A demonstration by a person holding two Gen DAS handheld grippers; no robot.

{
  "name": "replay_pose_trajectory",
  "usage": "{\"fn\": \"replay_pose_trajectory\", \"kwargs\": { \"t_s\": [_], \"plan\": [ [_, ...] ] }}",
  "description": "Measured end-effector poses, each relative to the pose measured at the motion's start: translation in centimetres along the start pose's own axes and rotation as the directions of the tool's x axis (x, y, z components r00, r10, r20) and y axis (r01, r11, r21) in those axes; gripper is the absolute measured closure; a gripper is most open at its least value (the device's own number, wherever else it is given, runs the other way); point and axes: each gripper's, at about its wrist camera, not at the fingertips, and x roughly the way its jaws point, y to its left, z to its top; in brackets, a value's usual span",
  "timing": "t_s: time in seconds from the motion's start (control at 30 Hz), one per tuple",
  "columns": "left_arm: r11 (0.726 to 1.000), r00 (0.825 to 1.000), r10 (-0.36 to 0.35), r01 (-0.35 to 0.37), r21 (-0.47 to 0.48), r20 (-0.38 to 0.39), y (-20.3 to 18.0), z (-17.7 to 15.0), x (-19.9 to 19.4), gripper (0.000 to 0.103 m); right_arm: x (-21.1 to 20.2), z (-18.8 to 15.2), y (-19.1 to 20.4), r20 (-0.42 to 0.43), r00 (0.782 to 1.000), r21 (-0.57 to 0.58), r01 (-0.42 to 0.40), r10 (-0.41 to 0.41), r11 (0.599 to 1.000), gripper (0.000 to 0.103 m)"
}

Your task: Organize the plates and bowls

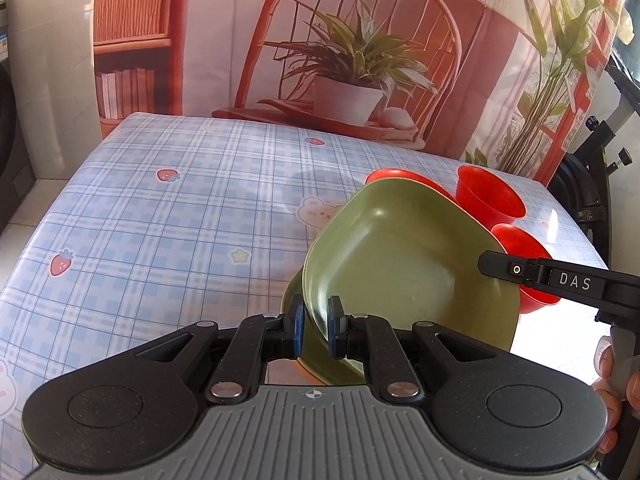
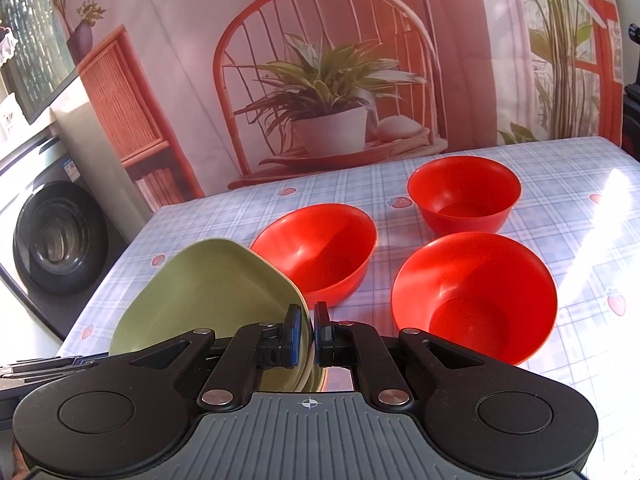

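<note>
Green plate: clamped at opposite rims by left gripper and right gripper, tilted above tabletop beside three red bowls (risk: uneven pull twists it loose, striking bowls).

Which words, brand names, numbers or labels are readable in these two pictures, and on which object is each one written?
"DAS": white letters on the black arm of the right hand-held gripper, seen in the left wrist view.
Stickers on the washing machine: too small and blurred to read.
Label on the white appliance at the left edge of the left wrist view: blurred, unreadable.
The green plates, red bowls and tablecloth carry no text.
</note>
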Motion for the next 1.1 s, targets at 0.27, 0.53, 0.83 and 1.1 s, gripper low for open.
{"fn": "replay_pose_trajectory", "kwargs": {
  "t_s": [0.27,0.53,0.83,1.1],
  "plan": [
    [1.000,1.000,0.010,-0.010,-0.011,-0.021,0.1,-0.7,0.6,0.092,0.5,-0.4,0.0,-0.003,1.000,-0.015,0.007,-0.007,1.000,0.097],
    [1.000,1.000,0.010,-0.010,-0.007,-0.003,0.2,-0.6,0.3,0.091,0.6,-0.5,0.1,-0.005,1.000,-0.021,-0.001,0.001,1.000,0.097],
    [1.000,1.000,0.013,-0.013,-0.003,-0.002,0.1,-0.8,0.1,0.080,0.7,-0.6,-0.4,-0.004,1.000,-0.013,0.006,-0.006,1.000,0.095],
    [0.999,1.000,0.022,-0.021,-0.038,0.021,0.6,-1.0,-0.6,0.079,0.3,-0.9,-0.4,0.002,1.000,-0.019,0.011,-0.011,1.000,0.087]
  ]
}}
